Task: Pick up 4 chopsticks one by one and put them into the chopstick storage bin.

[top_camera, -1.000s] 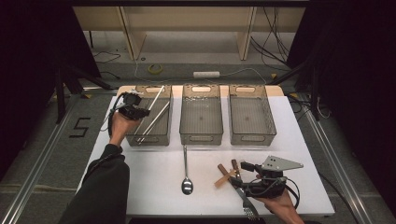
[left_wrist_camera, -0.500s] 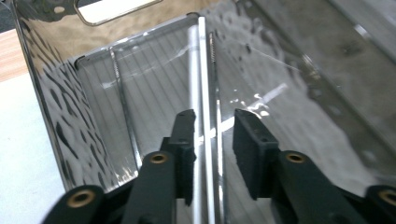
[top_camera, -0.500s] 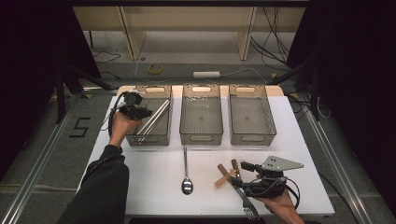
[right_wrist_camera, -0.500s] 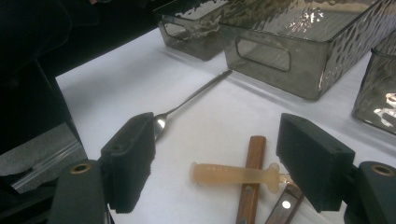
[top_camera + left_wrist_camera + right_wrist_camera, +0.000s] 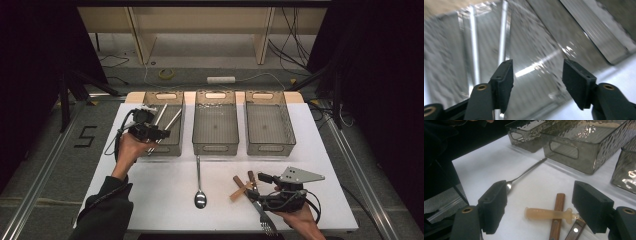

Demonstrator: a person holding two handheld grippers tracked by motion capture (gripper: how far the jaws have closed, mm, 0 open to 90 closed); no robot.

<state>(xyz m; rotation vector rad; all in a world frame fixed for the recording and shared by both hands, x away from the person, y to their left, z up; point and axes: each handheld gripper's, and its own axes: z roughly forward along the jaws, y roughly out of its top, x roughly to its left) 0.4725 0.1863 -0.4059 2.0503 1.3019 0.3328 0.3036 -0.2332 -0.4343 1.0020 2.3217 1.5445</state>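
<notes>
Metal sticks [image 5: 167,121], two of them, lying slanted inside the left bin [image 5: 179,131], first in a row of three see-through bins at the far side of the white table [image 5: 150,200]. Left gripper [image 5: 162,134] held just over the near end of that bin, jaws just opened and now wide apart, nothing between them, only the bin floor and the shiny sticks [image 5: 503,30] past the black pads. Looks like the drop-off step, just about done. Right gripper [image 5: 257,187] low at the front right of the table, jaws wide open too, nothing held, aimed at a small pile: a pale handle [image 5: 549,213] lying across a brown wooden handle [image 5: 556,220]. Spoon [image 5: 198,180] alone on the table in front of the middle bin [image 5: 215,148], fork [image 5: 265,220] close to the right hand, right bin [image 5: 270,148] with nothing seen inside. Next, most likely: pick one piece from the pile or the spoon, close gently on its handle, lift it clear of the others, then carry it over to a bin.
</notes>
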